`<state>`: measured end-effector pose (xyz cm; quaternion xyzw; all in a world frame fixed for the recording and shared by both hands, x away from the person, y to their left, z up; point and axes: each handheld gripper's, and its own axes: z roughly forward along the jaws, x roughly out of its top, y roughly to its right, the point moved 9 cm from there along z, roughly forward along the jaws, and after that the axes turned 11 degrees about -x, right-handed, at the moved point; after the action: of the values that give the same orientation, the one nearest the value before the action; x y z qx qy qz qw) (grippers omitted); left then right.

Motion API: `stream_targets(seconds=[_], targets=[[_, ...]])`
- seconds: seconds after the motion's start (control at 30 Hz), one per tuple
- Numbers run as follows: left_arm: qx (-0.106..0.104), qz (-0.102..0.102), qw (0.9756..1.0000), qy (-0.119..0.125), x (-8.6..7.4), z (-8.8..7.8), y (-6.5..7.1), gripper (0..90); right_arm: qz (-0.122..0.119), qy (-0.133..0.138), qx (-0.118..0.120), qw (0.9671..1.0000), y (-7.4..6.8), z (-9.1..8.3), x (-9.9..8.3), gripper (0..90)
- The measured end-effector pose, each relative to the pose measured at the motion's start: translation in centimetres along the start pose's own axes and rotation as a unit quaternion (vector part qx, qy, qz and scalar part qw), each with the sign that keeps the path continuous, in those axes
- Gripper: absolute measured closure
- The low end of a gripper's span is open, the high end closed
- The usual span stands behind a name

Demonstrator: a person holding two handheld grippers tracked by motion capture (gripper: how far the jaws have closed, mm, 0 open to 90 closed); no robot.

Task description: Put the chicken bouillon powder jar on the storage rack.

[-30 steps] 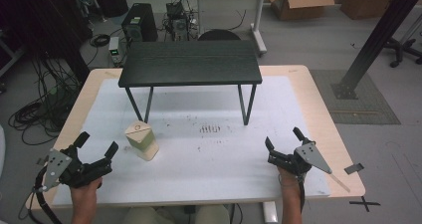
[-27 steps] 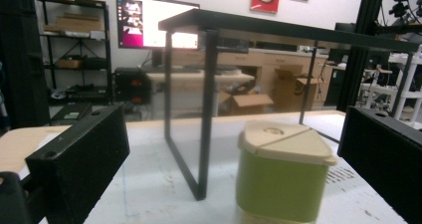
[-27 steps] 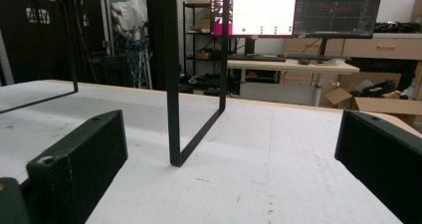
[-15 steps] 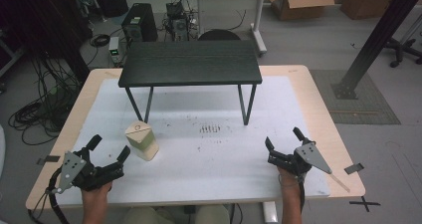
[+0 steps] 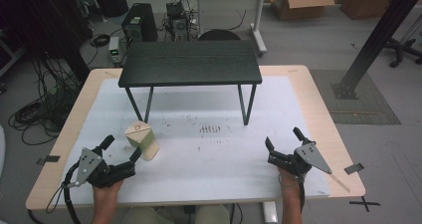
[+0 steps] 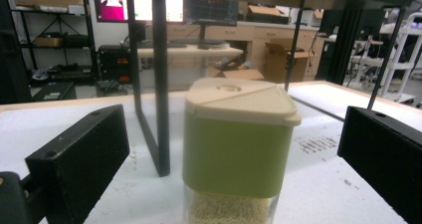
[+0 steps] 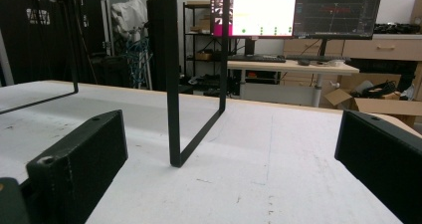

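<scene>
Left gripper view has the left hand-held gripper [image 6: 239, 159] spread wide around the green container [image 6: 238, 149], not touching yet, so next move looks like closing in.

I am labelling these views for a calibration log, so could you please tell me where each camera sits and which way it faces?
High view: above the person's side of the table, looking forward and down; both forearms, the left gripper and the right gripper show.
Left gripper view: rides the left gripper, low over the table, facing the green container between its open fingers.
Right gripper view: rides the right gripper, facing the black stand.
The high and left gripper views share the container and stand.
</scene>
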<state>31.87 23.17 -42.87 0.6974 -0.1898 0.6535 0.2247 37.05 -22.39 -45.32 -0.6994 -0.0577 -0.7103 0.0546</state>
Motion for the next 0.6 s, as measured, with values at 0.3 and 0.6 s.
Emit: stream_targets(seconds=[0.3, 0.6], targets=[[0.004, 0.005, 0.9993, -0.036, -1.3, 1.6, -0.1, 0.2, 0.000, 0.000, 0.000, 1.0000, 0.0, 0.0, 0.0, 0.0], [0.000, 0.012, 0.9977, -0.067, -2.2, 3.2, -0.1, 0.5, 0.001, 0.001, 0.000, 1.0000, 0.0, 0.0, 0.0, 0.0]])
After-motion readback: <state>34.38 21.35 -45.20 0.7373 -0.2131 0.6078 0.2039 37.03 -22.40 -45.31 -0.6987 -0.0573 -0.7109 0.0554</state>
